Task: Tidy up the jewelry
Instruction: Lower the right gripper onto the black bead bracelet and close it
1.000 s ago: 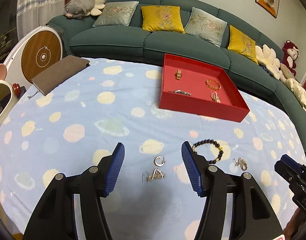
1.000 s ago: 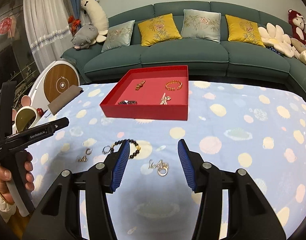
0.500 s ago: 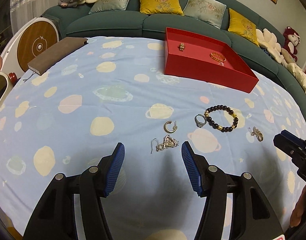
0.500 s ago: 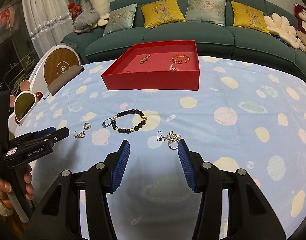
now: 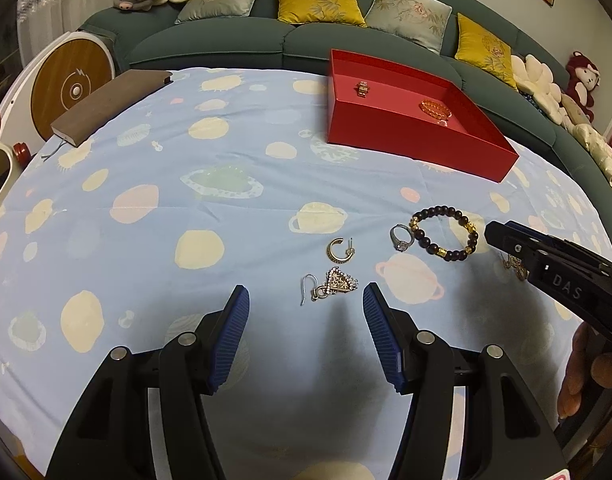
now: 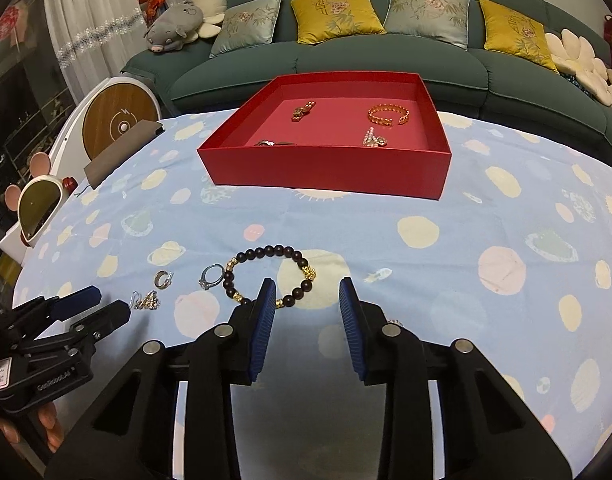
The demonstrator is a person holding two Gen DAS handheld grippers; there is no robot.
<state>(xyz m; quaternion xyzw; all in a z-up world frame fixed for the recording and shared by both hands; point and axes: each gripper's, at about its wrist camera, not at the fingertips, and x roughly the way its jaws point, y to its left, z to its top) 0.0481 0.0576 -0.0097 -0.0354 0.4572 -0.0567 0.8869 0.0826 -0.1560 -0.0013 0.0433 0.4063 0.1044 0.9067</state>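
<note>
On the blue spotted cloth lie a triangular drop earring (image 5: pixel 338 282), a gold hoop earring (image 5: pixel 340 250), a silver ring (image 5: pixel 402 237) and a dark beaded bracelet (image 5: pixel 444 234). My left gripper (image 5: pixel 305 300) stands open just short of the drop earring. My right gripper (image 6: pixel 306 292) is closing, with no pad pressing on anything. Its tips reach the bracelet's (image 6: pixel 266 276) near right side. A small chain earring (image 6: pixel 394 322) peeks out under its right finger. The red box (image 6: pixel 326 168) behind holds a gold bangle (image 6: pixel 388 114) and several other pieces.
A brown notebook (image 5: pixel 106 108) lies at the cloth's far left corner. A round wooden-faced device (image 5: pixel 72 88) and a mouse-eared mirror (image 6: pixel 38 204) stand off the left edge. A green sofa (image 5: pixel 226 44) with cushions runs behind. A hand (image 5: pixel 586 380) holds the right gripper.
Both grippers came down closer to the cloth. The right one moved forward over the chain earring toward the bracelet, and its jaws narrowed. The left one has kept still lately.
</note>
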